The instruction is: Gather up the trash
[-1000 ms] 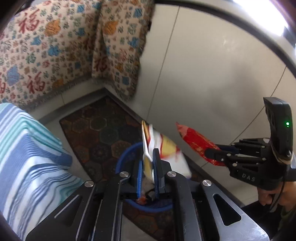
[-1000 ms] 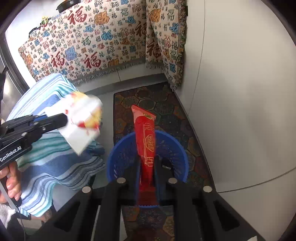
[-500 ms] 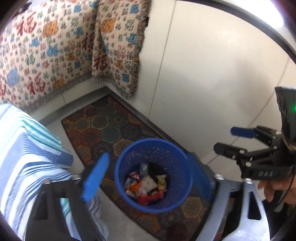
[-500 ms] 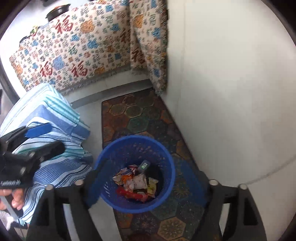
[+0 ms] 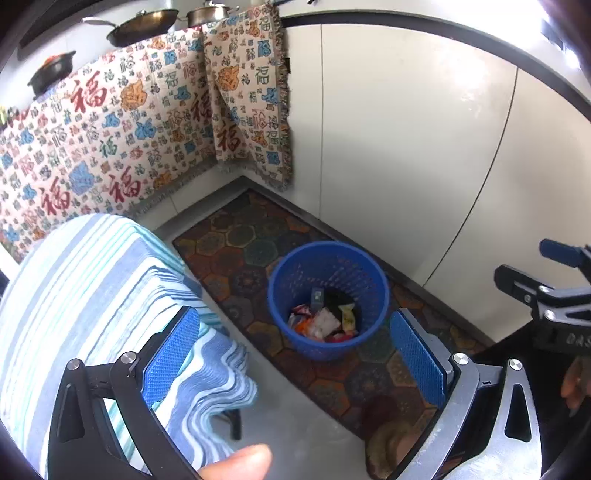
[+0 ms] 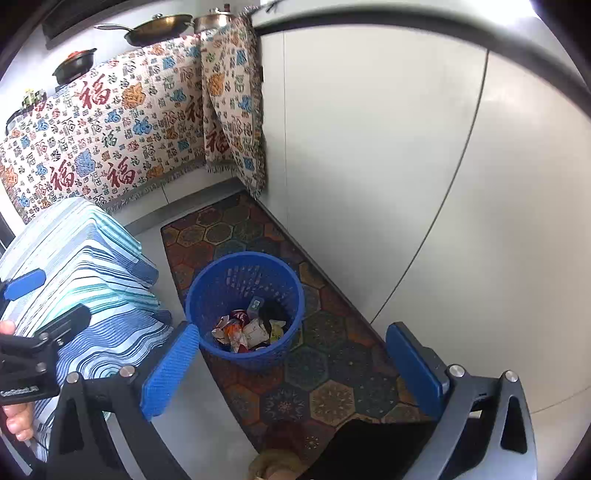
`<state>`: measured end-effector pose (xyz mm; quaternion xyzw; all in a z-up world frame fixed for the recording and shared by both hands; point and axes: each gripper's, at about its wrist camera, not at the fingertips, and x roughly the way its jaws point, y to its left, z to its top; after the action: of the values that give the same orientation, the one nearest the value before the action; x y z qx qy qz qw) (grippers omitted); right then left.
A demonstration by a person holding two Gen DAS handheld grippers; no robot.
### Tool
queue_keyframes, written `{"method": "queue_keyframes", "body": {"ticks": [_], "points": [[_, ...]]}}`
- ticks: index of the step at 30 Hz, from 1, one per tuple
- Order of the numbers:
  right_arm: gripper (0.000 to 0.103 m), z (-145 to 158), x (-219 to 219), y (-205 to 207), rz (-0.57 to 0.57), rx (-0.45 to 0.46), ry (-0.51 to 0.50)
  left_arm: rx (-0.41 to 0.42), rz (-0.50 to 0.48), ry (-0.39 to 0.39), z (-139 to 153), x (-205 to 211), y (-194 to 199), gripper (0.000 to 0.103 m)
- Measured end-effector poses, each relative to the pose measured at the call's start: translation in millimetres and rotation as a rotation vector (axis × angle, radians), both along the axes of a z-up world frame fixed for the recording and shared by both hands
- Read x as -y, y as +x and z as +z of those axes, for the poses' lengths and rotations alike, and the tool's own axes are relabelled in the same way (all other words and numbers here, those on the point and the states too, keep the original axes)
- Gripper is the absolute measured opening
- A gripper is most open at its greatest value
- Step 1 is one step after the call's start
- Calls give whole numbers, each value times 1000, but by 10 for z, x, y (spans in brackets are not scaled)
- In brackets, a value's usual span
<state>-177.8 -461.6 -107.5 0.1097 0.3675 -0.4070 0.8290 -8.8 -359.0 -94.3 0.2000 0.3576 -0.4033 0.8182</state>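
Note:
A blue mesh basket (image 5: 317, 347) (image 6: 207, 284) stands on the patterned rug. Several crumpled wrappers (image 5: 321, 325) (image 6: 247, 332) lie in its bottom. My left gripper (image 5: 291, 317) hangs above and short of the basket; its jaws are opening, wide apart, with nothing between the blue pads (image 5: 170, 354). My right gripper (image 6: 291, 328) is likewise above the basket, its jaws opening and nothing between them. Each gripper shows in the other's view, the right one (image 5: 524, 258) at the right edge and the left one (image 6: 61, 295) at the left edge, both held by hands.
A blue-striped cloth (image 5: 92, 295) drapes over a low piece of furniture left of the basket. The hexagon-patterned rug (image 5: 236, 236) runs along white cabinet fronts (image 5: 406, 147). A cloth with red characters (image 5: 110, 147) hangs from the counter, with pans (image 5: 144, 22) on it.
Both grippers were shut on wrappers over the basket, the left on a white-yellow one, the right on a red one. Both opened, the wrappers fell in, and both grippers pulled back and up.

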Motion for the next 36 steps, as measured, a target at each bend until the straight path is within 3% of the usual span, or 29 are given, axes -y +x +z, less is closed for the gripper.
{"method": "queue_keyframes", "body": {"ticks": [11, 22, 36], "points": [[103, 184, -296, -10, 20, 36, -14, -53, -12, 13, 92, -38, 44, 103], [103, 196, -314, -18, 18, 36, -17, -3, 13, 15, 152, -48, 12, 103], [103, 193, -312, -36, 4, 27, -27, -12, 17, 24, 135, -36, 14, 103]]}}
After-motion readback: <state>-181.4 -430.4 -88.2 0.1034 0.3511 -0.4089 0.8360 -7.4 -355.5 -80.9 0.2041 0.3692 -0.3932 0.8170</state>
